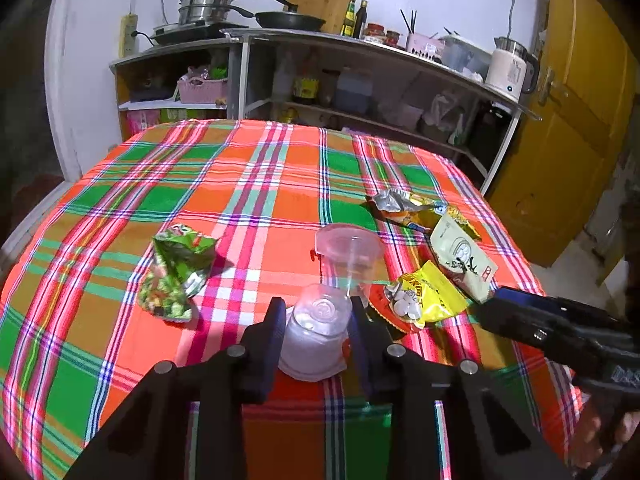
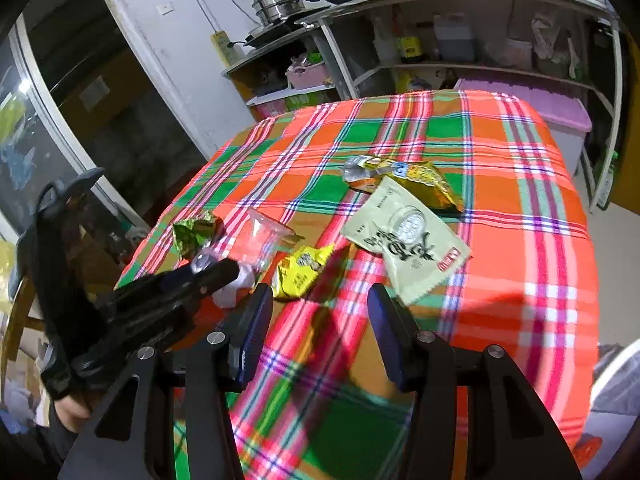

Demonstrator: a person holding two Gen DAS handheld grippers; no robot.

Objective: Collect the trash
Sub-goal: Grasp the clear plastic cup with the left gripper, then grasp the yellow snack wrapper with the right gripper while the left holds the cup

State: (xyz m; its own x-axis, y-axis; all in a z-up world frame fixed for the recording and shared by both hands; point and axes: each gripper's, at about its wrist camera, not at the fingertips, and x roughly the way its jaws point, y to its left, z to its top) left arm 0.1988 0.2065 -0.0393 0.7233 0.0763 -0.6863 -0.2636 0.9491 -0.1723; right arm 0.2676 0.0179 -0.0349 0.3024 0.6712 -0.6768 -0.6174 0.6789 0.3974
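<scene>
Left wrist view: left gripper [image 1: 316, 322] jaws pinch an upturned clear plastic cup [image 1: 316, 332] on the plaid-clothed surface [image 1: 248, 184]; right gripper [image 2: 320, 306] jaws gape empty beside a small yellow snack packet [image 2: 302, 272].

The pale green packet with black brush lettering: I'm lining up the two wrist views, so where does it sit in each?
Left wrist view: pale green packet lies right of centre, beyond the yellow wrapper, just ahead of the right gripper tip.
Right wrist view: packet lies centre, just beyond the right gripper.
Shared landmark: the yellow wrapper beside it, on the plaid tablecloth.
</scene>
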